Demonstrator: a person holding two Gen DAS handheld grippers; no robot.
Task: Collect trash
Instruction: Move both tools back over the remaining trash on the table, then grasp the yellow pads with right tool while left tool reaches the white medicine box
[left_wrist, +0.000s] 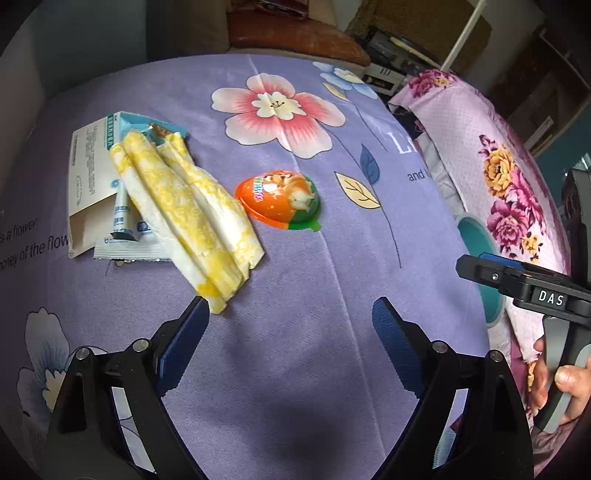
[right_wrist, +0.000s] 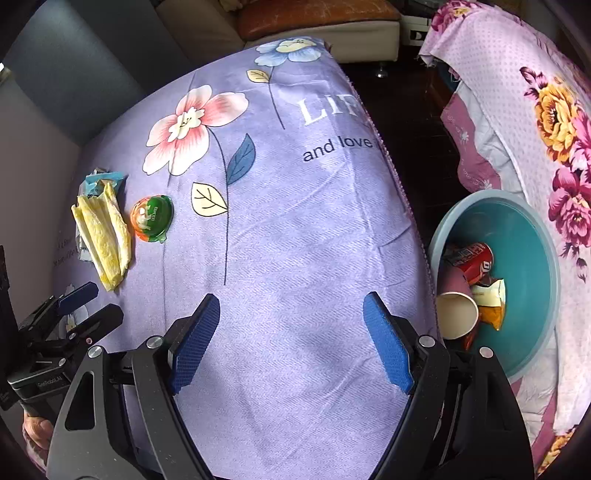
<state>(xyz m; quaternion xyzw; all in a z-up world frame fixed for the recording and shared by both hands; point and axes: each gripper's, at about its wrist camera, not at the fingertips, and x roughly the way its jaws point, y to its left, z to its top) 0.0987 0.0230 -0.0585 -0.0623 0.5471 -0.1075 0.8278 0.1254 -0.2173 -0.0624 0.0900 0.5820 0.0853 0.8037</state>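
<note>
A purple flowered cloth (left_wrist: 295, 258) covers the tabletop in front of me, with a sofa behind it and a pink floral blanket (right_wrist: 517, 110) off to my right.

My left claw (left_wrist: 291, 317) hangs over bare cloth, released, fingers spread wide with nothing between them. Just past its left fingertip lies the yellow-and-white wrapper (left_wrist: 184, 210), its near end almost at the pad. That wrapper lies across a torn-open cardboard box (left_wrist: 86, 177) with a small white sachet (left_wrist: 125, 247) poking out underneath. Right beside the wrapper, a little farther out, sits the orange and green jelly cup (left_wrist: 280, 199), apart from the claw.

My right claw (right_wrist: 291, 317) is released too, blue pads open over empty purple cloth, well away from the wrapper and jelly cup at far left. Outward to its right, just off the tabletop edge, sits the teal basin (right_wrist: 535, 258). Inside it: a red soda can (right_wrist: 472, 258), a paper cup (right_wrist: 456, 314) on its side, and a crumpled snack packet (right_wrist: 491, 299).
</note>
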